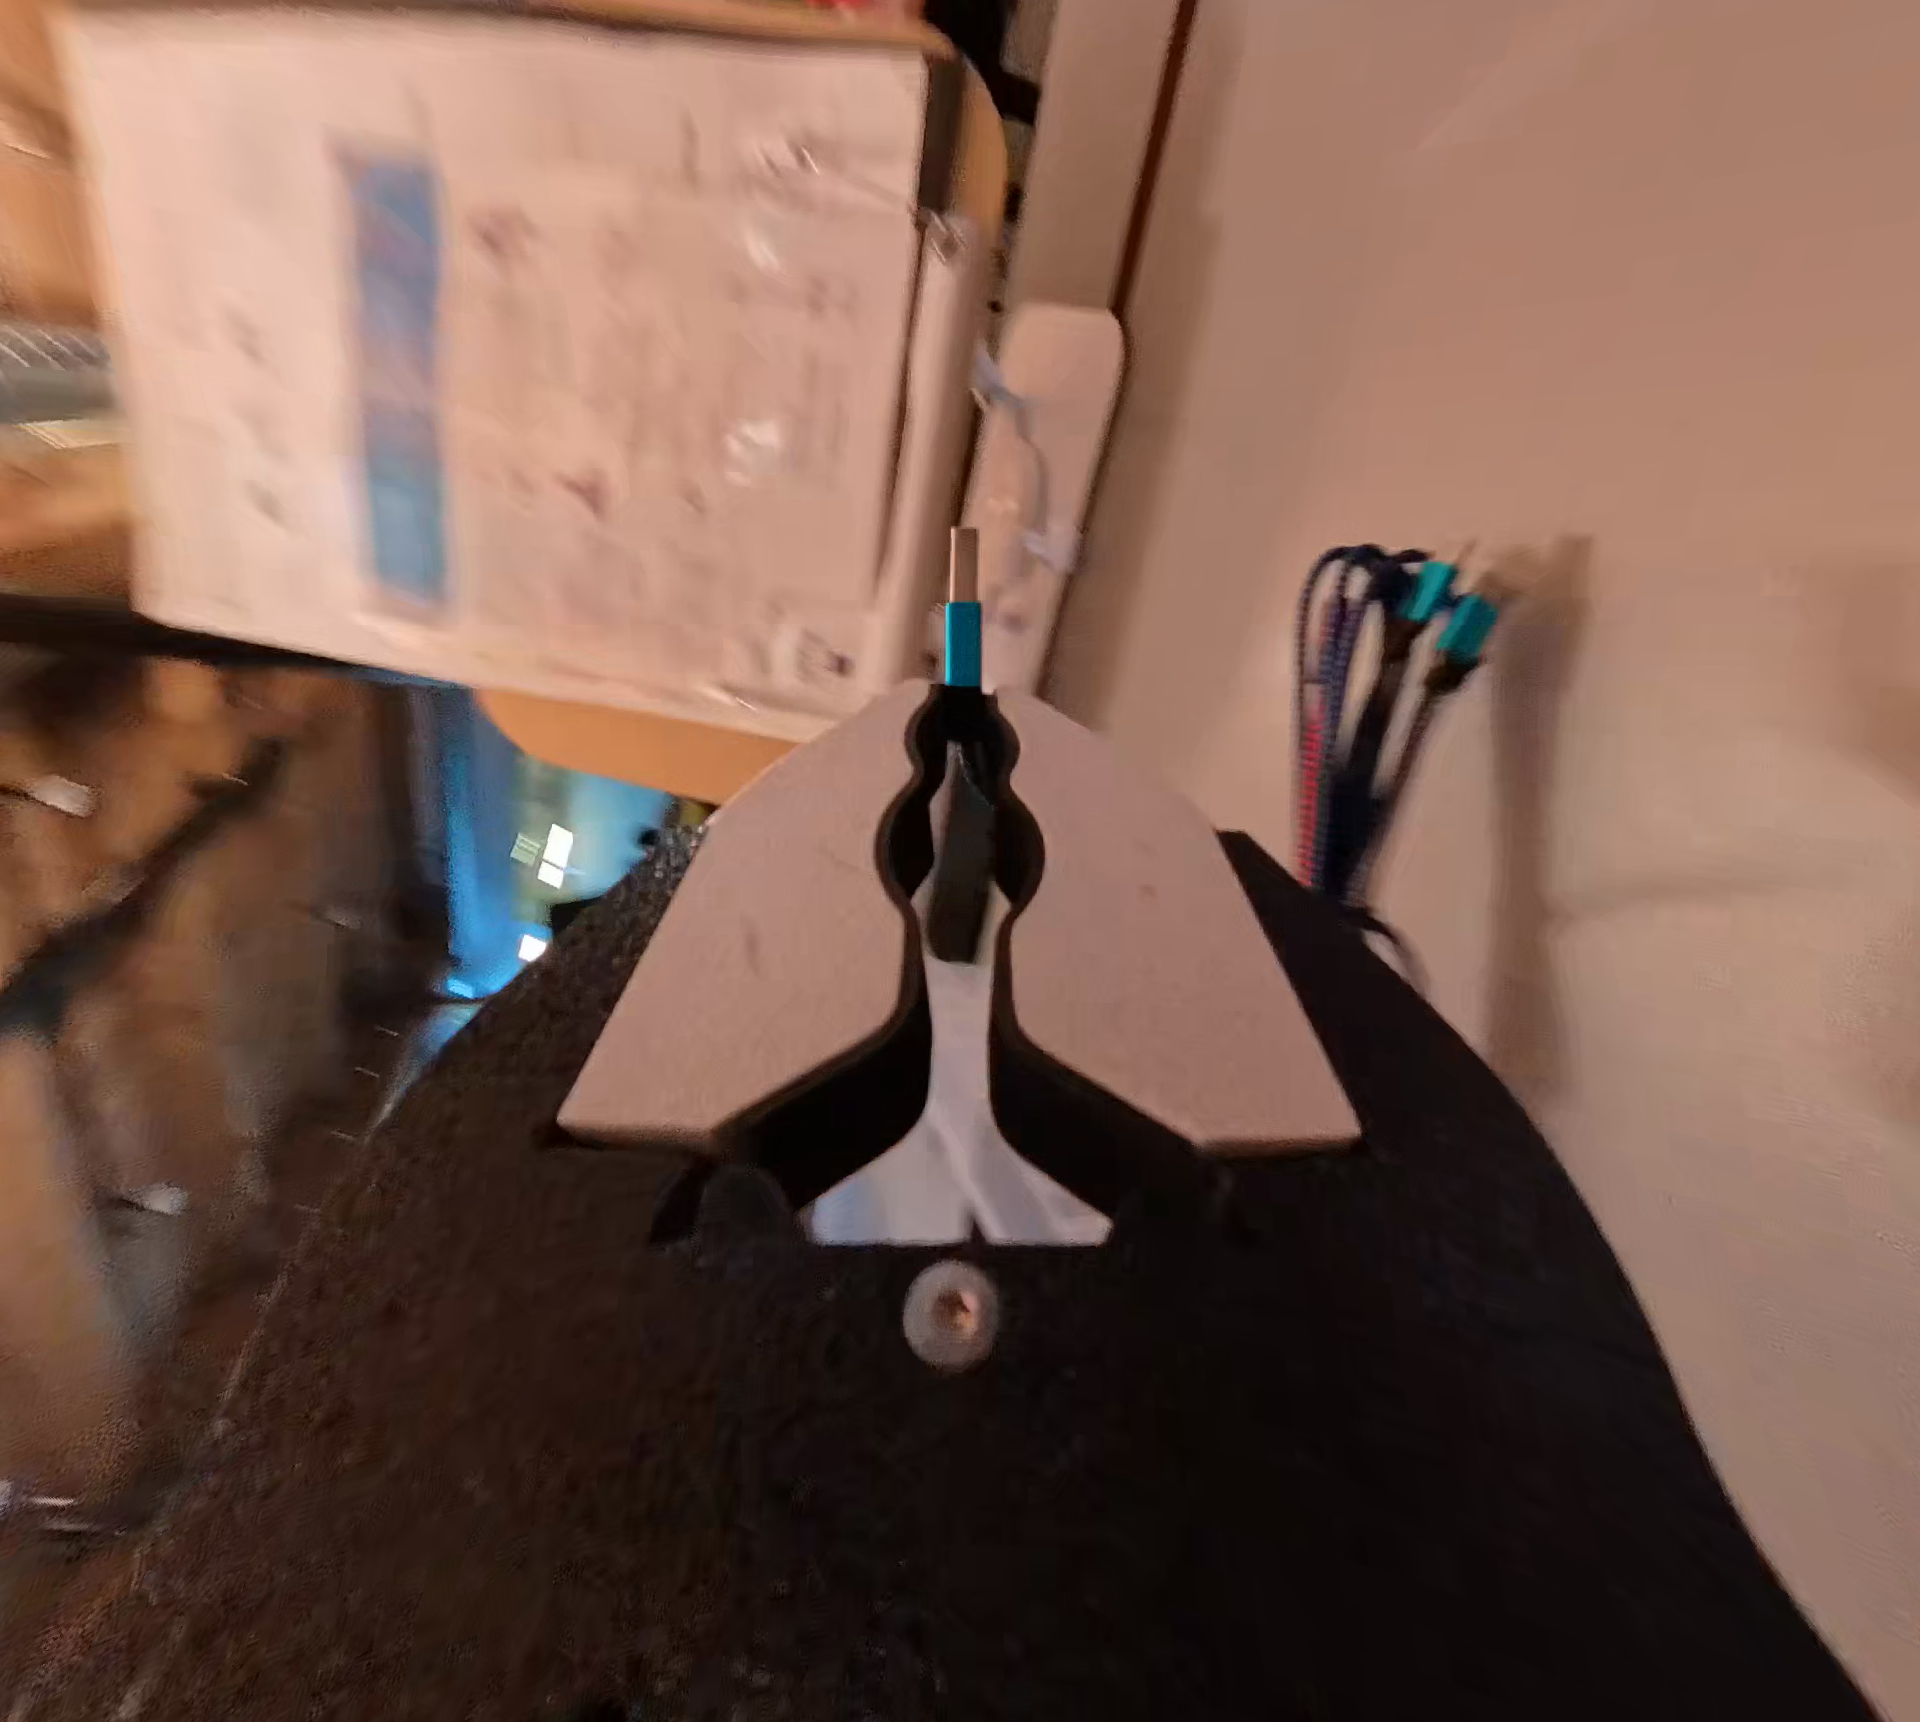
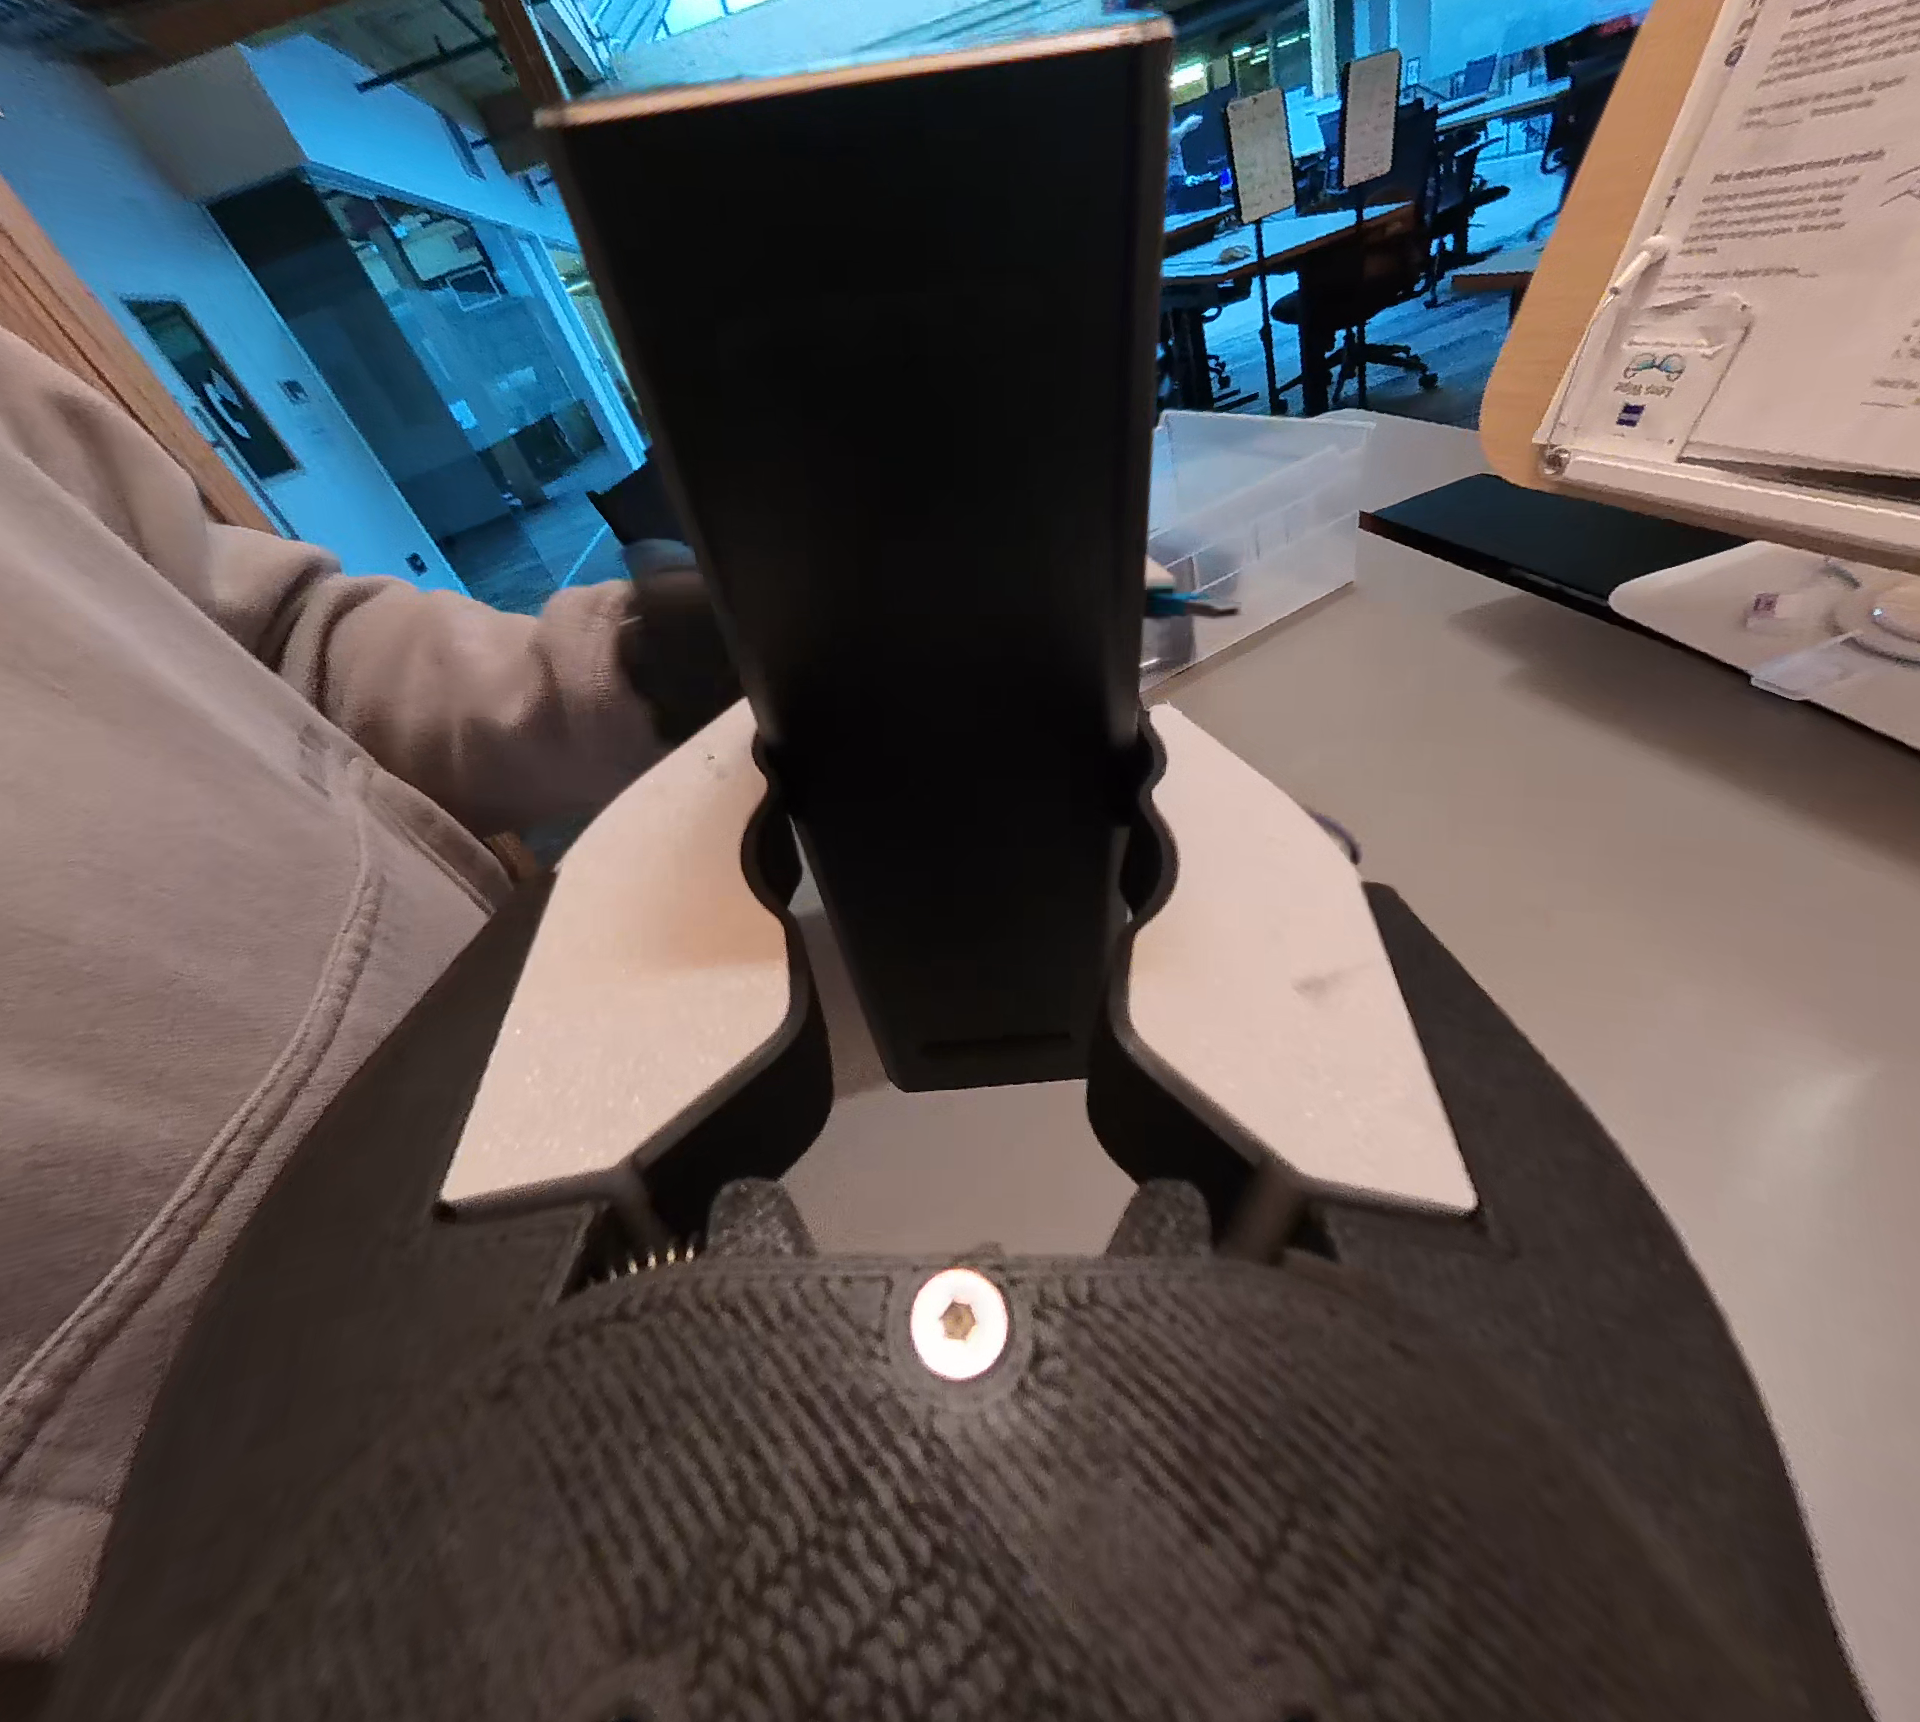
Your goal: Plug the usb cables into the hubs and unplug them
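In the left wrist view my left gripper [image 1: 963, 696] is shut on a USB cable plug [image 1: 963, 633] with a teal shell and a silver metal tip that sticks out past the fingertips. Two more teal plugs [image 1: 1449, 607] on braided blue and red cables lie on the table to the right. In the right wrist view my right gripper [image 2: 951, 747] is shut on a black box-shaped USB hub [image 2: 883, 477] and holds it tilted up off the table. One slot shows on the hub's near end. The left view is blurred by motion.
A board with a white printed sheet [image 1: 520, 342] stands behind the left gripper; it also shows in the right wrist view [image 2: 1766, 166]. A clear plastic bin [image 2: 1247, 509] sits on the grey table [image 2: 1507, 841]. A person's grey sleeve [image 2: 260, 789] fills the left side.
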`<state>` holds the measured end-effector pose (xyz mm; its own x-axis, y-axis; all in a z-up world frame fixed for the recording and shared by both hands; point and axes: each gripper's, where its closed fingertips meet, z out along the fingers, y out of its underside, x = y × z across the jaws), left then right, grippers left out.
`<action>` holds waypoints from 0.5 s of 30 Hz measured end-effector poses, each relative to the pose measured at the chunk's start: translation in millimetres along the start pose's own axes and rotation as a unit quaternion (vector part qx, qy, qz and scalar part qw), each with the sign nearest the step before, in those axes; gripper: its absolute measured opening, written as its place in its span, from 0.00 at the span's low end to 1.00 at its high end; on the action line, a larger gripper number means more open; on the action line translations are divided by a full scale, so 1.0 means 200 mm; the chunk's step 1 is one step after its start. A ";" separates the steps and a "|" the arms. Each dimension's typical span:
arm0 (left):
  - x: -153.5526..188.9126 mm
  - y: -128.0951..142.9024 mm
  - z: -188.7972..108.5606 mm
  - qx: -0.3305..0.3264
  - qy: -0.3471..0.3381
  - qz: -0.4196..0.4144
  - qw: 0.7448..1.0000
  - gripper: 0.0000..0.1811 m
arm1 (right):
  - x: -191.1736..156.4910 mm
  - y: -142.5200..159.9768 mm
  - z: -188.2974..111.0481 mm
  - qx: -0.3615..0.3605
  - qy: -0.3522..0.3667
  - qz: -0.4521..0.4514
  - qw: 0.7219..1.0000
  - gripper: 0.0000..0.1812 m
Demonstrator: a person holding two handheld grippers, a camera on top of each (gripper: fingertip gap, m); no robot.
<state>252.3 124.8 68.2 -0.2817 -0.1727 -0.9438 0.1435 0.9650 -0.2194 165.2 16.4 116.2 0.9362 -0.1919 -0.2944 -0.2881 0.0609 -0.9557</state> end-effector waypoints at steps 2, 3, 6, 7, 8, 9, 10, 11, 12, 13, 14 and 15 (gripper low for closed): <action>-0.07 -0.10 -0.07 0.026 -0.030 0.051 0.998 0.03 | 0.00 -0.01 0.01 0.001 0.008 -0.006 1.000 0.34; -0.10 -0.14 -0.10 0.036 -0.043 0.068 0.996 0.03 | 0.00 -0.01 0.02 0.001 0.006 -0.007 1.000 0.34; -0.19 -0.24 -0.17 0.069 -0.067 0.082 0.992 0.03 | -0.01 0.00 0.04 0.002 -0.001 -0.012 1.000 0.34; -0.20 -0.26 -0.19 0.079 -0.067 0.086 0.991 0.03 | -0.02 0.00 0.05 0.001 -0.009 -0.012 1.000 0.34; -0.19 -0.29 -0.21 0.097 -0.063 0.091 0.989 0.03 | -0.03 0.00 0.05 0.005 -0.013 -0.014 1.000 0.34; -0.19 -0.32 -0.23 0.114 -0.060 0.097 0.987 0.03 | -0.03 -0.01 0.05 0.008 -0.020 -0.013 1.000 0.34; -0.18 -0.34 -0.25 0.124 -0.056 0.100 0.986 0.03 | -0.04 -0.01 0.05 0.009 -0.030 -0.011 0.999 0.34; -0.17 -0.36 -0.26 0.134 -0.047 0.106 0.984 0.03 | -0.05 -0.02 0.05 0.013 -0.038 -0.011 0.999 0.34; -0.16 -0.39 -0.28 0.144 -0.039 0.109 0.983 0.03 | -0.05 -0.03 0.04 0.018 -0.046 -0.011 0.999 0.34; -0.16 -0.40 -0.30 0.150 -0.034 0.111 0.982 0.03 | -0.06 -0.03 0.04 0.022 -0.058 -0.007 0.998 0.34; -0.15 -0.42 -0.31 0.156 -0.028 0.116 0.980 0.03 | -0.07 -0.04 0.04 0.027 -0.066 -0.005 0.997 0.34; -0.15 -0.44 -0.32 0.161 -0.024 0.122 0.979 0.03 | -0.07 -0.05 0.03 0.031 -0.069 -0.004 0.997 0.34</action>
<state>186.7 58.2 131.7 -0.1572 0.0389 -0.9868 0.4949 0.8678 -0.0446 155.8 25.1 129.2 0.9583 -0.0557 -0.2802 -0.2722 0.1207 -0.9547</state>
